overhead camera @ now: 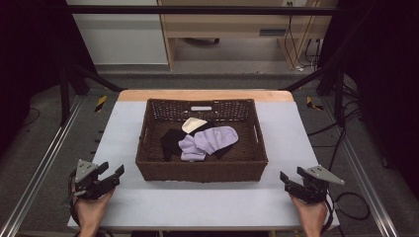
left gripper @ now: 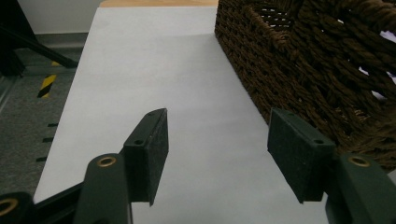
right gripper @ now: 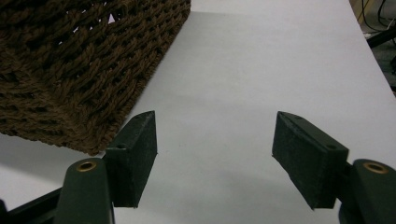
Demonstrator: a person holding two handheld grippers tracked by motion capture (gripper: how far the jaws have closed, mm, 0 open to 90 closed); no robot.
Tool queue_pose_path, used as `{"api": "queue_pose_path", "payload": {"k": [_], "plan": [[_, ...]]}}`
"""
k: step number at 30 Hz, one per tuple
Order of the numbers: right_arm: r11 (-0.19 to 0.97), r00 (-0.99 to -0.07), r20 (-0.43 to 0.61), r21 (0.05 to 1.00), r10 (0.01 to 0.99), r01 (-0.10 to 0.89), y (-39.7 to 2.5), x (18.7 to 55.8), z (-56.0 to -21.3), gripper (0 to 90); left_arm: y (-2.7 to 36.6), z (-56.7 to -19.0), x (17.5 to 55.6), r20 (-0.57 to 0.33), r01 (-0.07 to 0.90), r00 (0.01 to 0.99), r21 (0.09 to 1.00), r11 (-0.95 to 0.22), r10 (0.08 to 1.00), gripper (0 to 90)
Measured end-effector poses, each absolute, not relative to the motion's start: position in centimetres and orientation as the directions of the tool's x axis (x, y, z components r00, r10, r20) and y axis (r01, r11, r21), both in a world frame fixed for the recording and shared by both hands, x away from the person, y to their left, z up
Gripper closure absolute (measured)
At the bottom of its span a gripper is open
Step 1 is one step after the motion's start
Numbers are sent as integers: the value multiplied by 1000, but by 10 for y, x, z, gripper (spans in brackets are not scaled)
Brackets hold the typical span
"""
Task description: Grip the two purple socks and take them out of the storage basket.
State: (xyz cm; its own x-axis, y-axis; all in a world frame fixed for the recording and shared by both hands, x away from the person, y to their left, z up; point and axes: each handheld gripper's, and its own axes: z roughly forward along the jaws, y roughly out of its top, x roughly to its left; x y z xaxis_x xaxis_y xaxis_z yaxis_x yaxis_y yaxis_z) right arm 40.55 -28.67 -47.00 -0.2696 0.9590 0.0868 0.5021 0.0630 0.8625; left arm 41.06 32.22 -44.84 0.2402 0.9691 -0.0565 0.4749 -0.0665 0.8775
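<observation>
A dark brown woven basket stands in the middle of the white table. Inside it lie a lilac cloth, a black cloth and a cream cloth, bunched together. My left gripper rests near the table's front left corner, open, with nothing between its jaws. The basket's left wall rises just to its right in the left gripper view. My right gripper sits at the front right, open and empty. The basket's corner is close on the left in the right gripper view.
The table has a wooden strip along its far edge. Metal rails run along both sides on the floor, and cables lie at the right. A wooden cabinet stands behind.
</observation>
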Motion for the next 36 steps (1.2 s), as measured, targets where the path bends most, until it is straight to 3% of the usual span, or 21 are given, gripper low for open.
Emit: {"api": "queue_pose_path", "payload": {"k": [5,18,36], "plan": [[65,-281,88,868,956,493,-287,404,-469,312,317,-450,411,-34,482,245,871,-91,969,381],[100,-307,55,878,950,468,-277,400,-463,334,313,-427,405,-103,435,307,899,-44,946,389],[101,-302,52,878,952,468,-279,400,-463,475,275,-379,422,-5,349,390,926,-142,921,398]]}}
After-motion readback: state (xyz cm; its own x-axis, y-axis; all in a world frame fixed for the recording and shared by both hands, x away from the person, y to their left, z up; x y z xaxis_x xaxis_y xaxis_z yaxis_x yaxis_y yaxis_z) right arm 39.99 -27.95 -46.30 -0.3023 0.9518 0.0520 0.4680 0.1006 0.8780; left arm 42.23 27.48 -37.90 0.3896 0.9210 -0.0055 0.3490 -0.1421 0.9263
